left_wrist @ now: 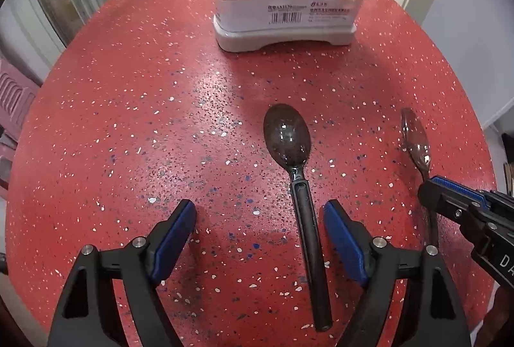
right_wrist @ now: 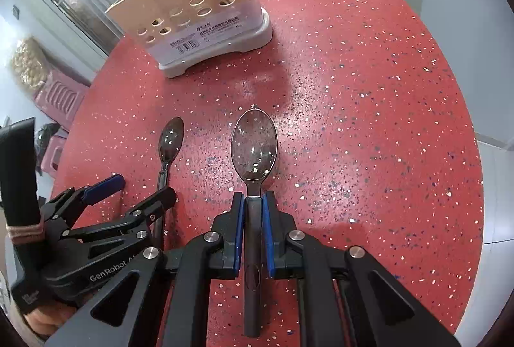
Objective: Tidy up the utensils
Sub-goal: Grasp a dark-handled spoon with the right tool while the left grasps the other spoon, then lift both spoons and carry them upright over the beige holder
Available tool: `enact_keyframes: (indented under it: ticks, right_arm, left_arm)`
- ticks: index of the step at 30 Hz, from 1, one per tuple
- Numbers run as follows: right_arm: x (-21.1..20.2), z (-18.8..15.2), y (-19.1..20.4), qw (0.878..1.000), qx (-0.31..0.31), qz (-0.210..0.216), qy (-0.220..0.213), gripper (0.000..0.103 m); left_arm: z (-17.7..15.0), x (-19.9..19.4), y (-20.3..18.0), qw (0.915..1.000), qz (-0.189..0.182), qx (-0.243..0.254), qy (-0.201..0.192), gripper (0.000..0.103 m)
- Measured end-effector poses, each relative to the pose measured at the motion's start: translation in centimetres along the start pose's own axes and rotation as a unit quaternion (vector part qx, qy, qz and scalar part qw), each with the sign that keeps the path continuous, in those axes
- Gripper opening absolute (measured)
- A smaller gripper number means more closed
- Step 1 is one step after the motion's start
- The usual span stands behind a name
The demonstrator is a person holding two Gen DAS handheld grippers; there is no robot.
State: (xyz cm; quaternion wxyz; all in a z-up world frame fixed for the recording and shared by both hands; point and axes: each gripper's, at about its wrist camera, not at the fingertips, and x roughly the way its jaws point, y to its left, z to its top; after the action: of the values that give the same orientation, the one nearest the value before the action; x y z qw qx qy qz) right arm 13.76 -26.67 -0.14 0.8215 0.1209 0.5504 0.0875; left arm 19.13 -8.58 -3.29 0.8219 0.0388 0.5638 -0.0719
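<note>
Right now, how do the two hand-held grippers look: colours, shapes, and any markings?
Both hand-held grippers, left and right, are black, with angular open-frame fingers, blue pads and silver pivot bolts. White "GenRobot" lettering marks the left one's body, and a band wraps its black handle.

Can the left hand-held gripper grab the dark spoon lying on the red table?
Probably yes. The left hand-held gripper is open, and the dark spoon has its handle between the fingers with nothing covering it. The right hand-held gripper holds another spoon off to the side.
</note>
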Motion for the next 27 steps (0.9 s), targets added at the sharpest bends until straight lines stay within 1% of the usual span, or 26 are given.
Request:
enact_keyframes:
  ticks: [3,6,7,8,9,10,11,13,14,17,20,23,25,27]
  right_arm:
    - [-0.5,0.2,-0.2,1.0,0.001,0.008,-0.005,0.012]
    - [-0.9,0.3,-0.5,1.0,0.004,0.015,-0.009,0.012]
    - [-1.0,0.3,-0.6,1.0,0.005,0.016,-0.01,0.012]
    - [-1.0,0.4,-0.7,1.0,0.005,0.018,-0.011,0.012]
    - [-1.2,0.4,-0.8,1.0,0.006,0.019,-0.012,0.012]
    - [-1.3,0.4,-0.9,1.0,0.006,0.021,-0.012,0.012]
    - [-1.4,0.4,-1.0,1.0,0.006,0.023,-0.013,0.012]
    - [-1.6,0.3,-1.2,1.0,0.007,0.027,-0.014,0.012]
    - [-1.7,0.3,-1.2,0.999,0.007,0.029,-0.015,0.012]
    - [-2.0,0.3,-1.6,0.999,0.007,0.036,-0.016,0.012]
    - [-2.3,0.3,-1.7,0.999,0.008,0.043,-0.019,0.012]
    - [-2.5,0.3,-1.6,0.999,0.004,0.048,-0.022,0.012]
    - [-2.7,0.3,-1.4,0.998,0.0,0.051,-0.026,0.012]
    - [-2.9,0.3,-1.3,0.998,-0.003,0.053,-0.029,0.012]
  left_arm:
    - [1.2,0.1,0.0,0.9997,-0.003,0.005,0.022,0.099]
    - [1.8,0.3,-0.7,0.9993,-0.013,0.019,0.031,0.087]
    - [1.9,0.1,-1.1,0.9991,-0.013,0.028,0.028,0.076]
    - [2.0,0.0,-1.4,0.9988,-0.021,0.036,0.028,0.063]
    - [2.2,-0.1,-1.6,0.9986,-0.02,0.042,0.026,0.053]
    - [2.3,-0.1,-1.7,0.9982,-0.029,0.045,0.025,0.038]
    - [2.4,-0.2,-1.8,0.9982,-0.034,0.044,0.024,0.037]
    - [2.3,-0.4,-1.8,0.9974,-0.061,0.037,0.014,0.037]
    - [2.2,-0.5,-1.7,0.9972,-0.067,0.032,0.009,0.037]
    - [1.6,-1.0,-1.5,0.9968,-0.076,0.023,-0.008,0.037]
    - [0.3,-1.6,-1.0,0.996,-0.083,0.014,-0.03,0.037]
    - [-0.4,-2.4,-0.3,0.9942,-0.092,0.004,-0.056,0.037]
    - [-1.2,-3.1,0.1,0.9932,-0.093,0.001,-0.07,0.037]
    - [-1.3,-3.6,0.2,0.9922,-0.091,0.001,-0.085,0.037]
